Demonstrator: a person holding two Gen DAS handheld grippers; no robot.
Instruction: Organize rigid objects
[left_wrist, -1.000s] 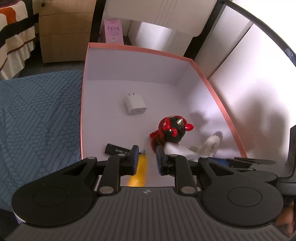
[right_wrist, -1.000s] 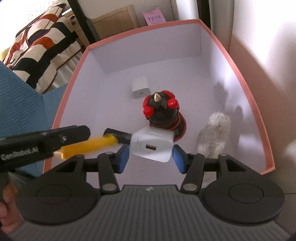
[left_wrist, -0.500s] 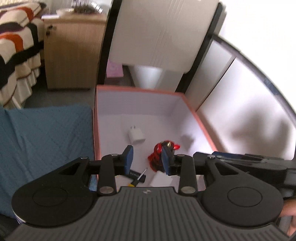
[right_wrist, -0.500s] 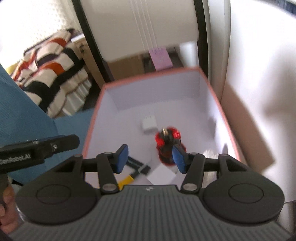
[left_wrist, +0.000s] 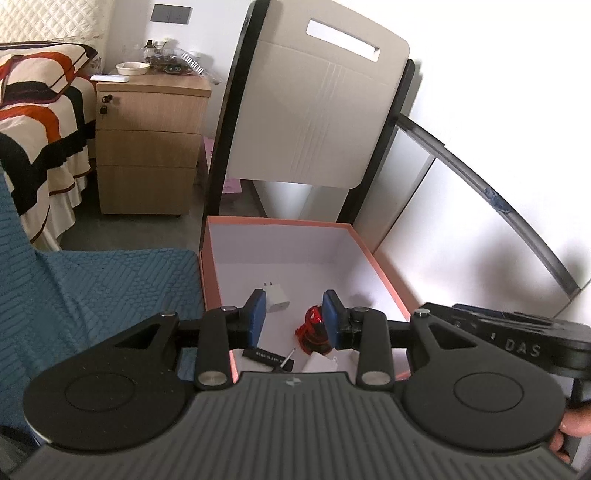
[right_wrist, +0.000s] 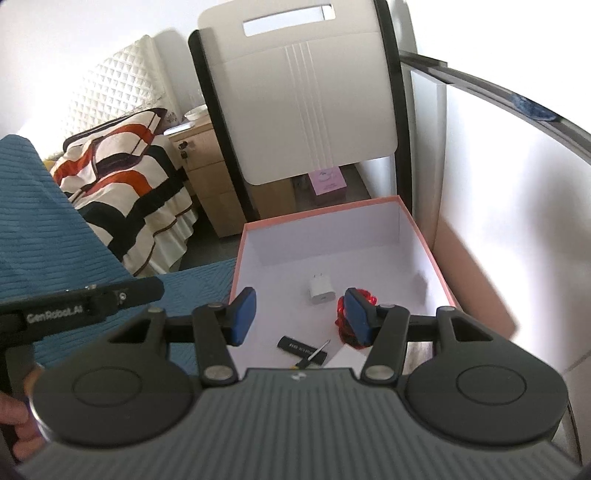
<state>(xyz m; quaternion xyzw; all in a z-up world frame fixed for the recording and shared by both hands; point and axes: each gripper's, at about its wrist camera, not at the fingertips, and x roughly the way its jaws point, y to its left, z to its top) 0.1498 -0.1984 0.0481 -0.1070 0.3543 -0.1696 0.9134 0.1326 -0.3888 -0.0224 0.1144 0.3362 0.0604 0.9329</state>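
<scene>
Both the left gripper (left_wrist: 293, 314) and right gripper (right_wrist: 299, 317) hang part-open and empty above the box (left_wrist: 380, 264), where charger (left_wrist: 276, 300), figure (left_wrist: 314, 326) and screwdriver (right_wrist: 310, 354) already lie, so a careless reach could knock the box's thin wall.

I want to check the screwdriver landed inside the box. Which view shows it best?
The right wrist view: the screwdriver lies in the pink box, thin shaft clear across a black stick. The left wrist view shows only the shaft; the gripper body hides the rest.
</scene>
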